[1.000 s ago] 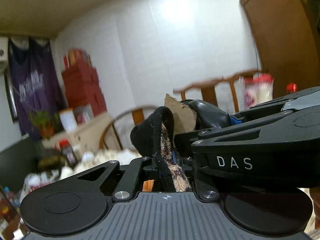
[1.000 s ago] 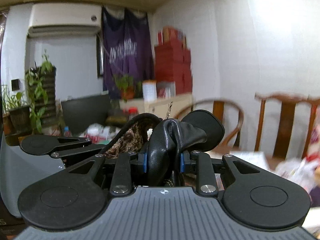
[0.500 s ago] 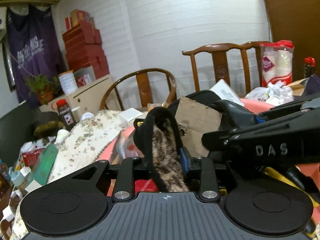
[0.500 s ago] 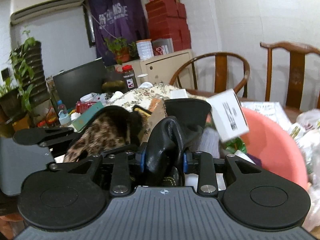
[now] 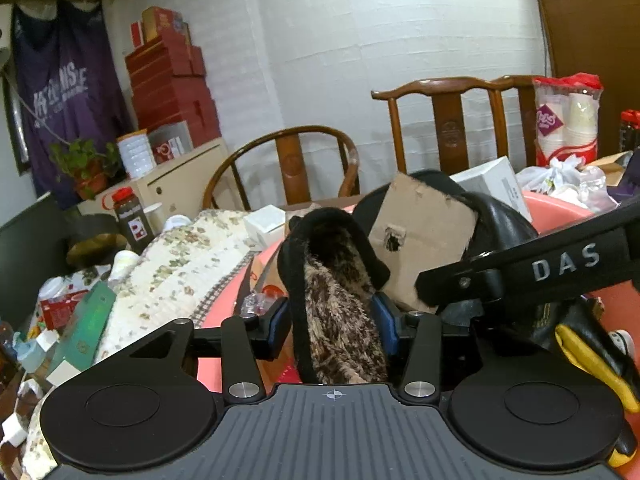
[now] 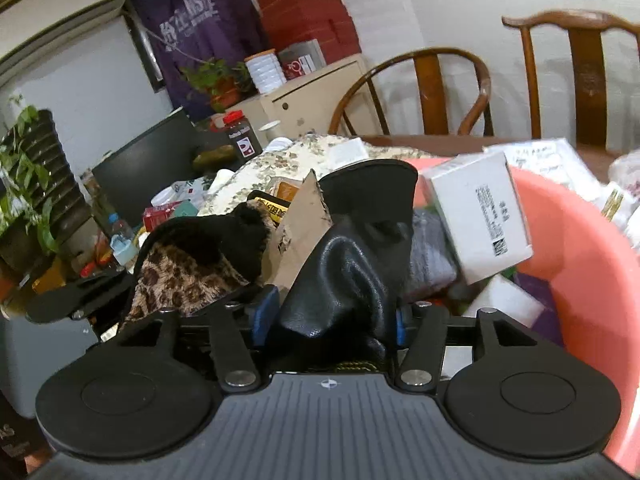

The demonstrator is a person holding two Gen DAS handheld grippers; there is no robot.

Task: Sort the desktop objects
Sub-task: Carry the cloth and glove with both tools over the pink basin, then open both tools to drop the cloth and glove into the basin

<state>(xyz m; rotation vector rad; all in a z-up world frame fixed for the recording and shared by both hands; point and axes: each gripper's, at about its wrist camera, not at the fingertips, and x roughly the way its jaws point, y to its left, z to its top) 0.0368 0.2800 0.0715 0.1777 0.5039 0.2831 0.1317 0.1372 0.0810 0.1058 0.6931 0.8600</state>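
While both tongs hung over the pink basin (image 6: 580,264), the left tongs (image 5: 334,320) clamped the leopard-lined glove (image 5: 340,320) and the right tongs (image 6: 328,316) its black leather side (image 6: 348,280), so the drop seemingly called for parting them.

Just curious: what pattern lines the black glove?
Leopard print lining, clearest in the right wrist view.

Indoor light is dim and even, falling from above; the white wall (image 5: 360,60) shows a soft bright patch. Both views are sharp at centre, with strong fisheye bending and darkened corners at the edges.
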